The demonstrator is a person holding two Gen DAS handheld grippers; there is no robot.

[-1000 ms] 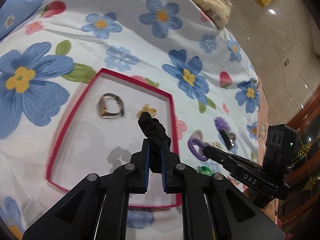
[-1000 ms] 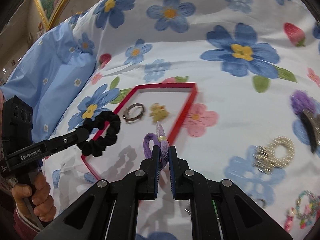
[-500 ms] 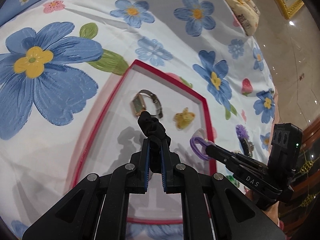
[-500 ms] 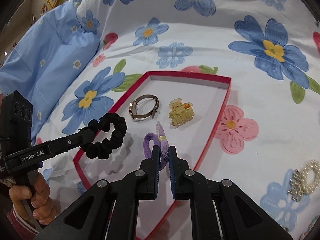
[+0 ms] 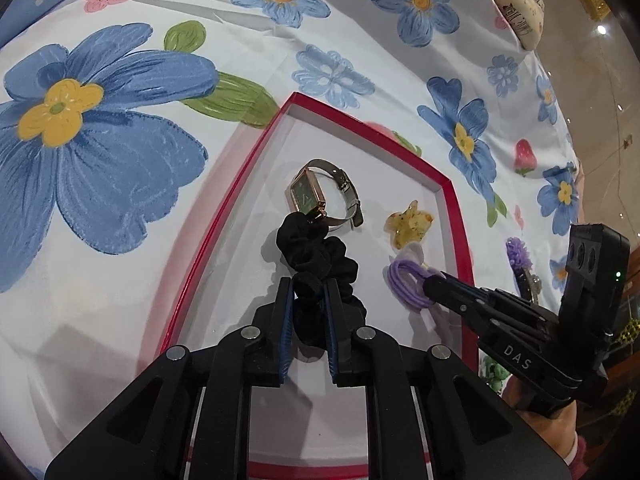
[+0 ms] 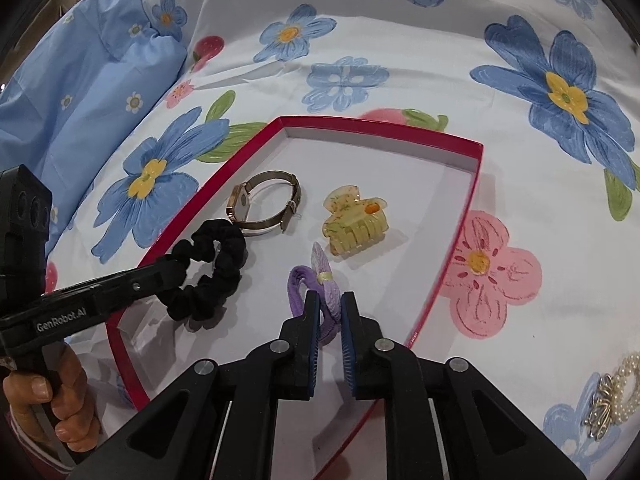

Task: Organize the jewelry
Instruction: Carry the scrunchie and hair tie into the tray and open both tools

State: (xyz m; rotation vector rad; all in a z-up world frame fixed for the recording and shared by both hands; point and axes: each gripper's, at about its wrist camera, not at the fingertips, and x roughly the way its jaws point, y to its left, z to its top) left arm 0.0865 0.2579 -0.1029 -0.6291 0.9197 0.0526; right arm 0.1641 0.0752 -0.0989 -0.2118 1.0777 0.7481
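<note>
A red-rimmed box lid [image 5: 256, 152] [image 6: 476, 176] with a white floor lies on the floral bedsheet. In it lie a gold watch [image 5: 320, 196] [image 6: 264, 204] and a yellow claw clip [image 5: 408, 224] [image 6: 356, 224]. My left gripper [image 5: 308, 284] [image 6: 176, 268] is low over the box floor, its jaws parted a little around a black scrunchie [image 5: 320, 260] [image 6: 212, 272]. My right gripper [image 6: 330, 300] [image 5: 430, 284] is low over the box, its jaws slightly parted around a purple hair tie [image 6: 316, 292] [image 5: 404, 280].
A pearl hair piece [image 6: 616, 396] lies on the sheet at the right. A purple flower hair piece [image 5: 520, 256] lies beyond the box's right rim. A blue pillow [image 6: 80, 80] is at the far left. A cream cushion [image 5: 516, 4] sits at the bed's far edge.
Both grippers have moved forward and down into the box with their hair ties. Their jaws now stand wider apart than before.
</note>
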